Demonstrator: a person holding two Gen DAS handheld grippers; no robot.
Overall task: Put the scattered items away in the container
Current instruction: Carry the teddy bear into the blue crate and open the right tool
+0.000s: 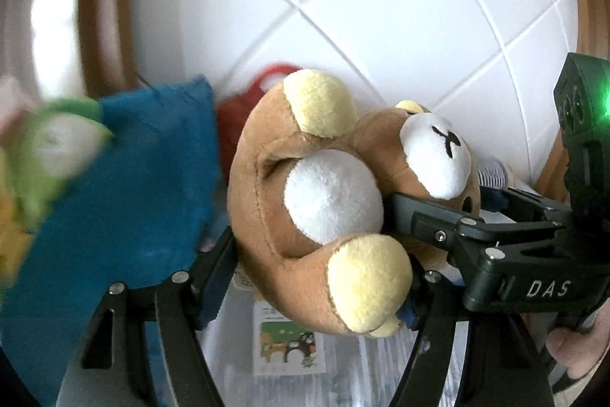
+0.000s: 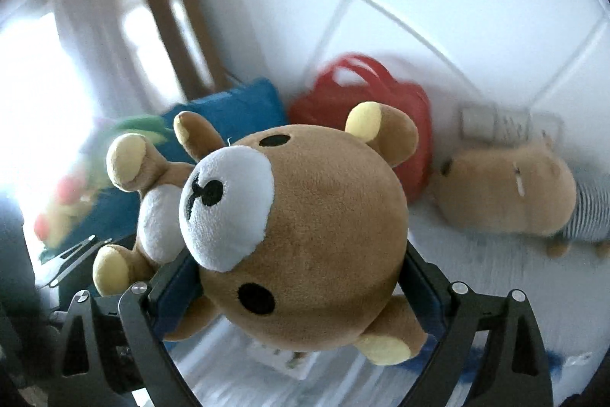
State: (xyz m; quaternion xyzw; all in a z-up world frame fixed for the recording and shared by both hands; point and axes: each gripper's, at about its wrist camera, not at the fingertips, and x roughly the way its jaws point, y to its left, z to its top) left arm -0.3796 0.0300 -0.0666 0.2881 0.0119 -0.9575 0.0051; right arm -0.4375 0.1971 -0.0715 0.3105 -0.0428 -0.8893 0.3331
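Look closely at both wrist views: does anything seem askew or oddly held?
Yes. The brown bear plush is tipped sideways. The right gripper squeezes its head while the left gripper straddles its body, so both hold one toy. Nothing looks spilled or damaged.

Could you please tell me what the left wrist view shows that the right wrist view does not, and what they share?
Only the left wrist view shows the right gripper from outside, lettered DAS.

Only the right wrist view shows the tan capybara plush in a striped shirt and the bear's face.

Both show the brown plush teddy bear held by both grippers, the blue cushion and the red handled bag.
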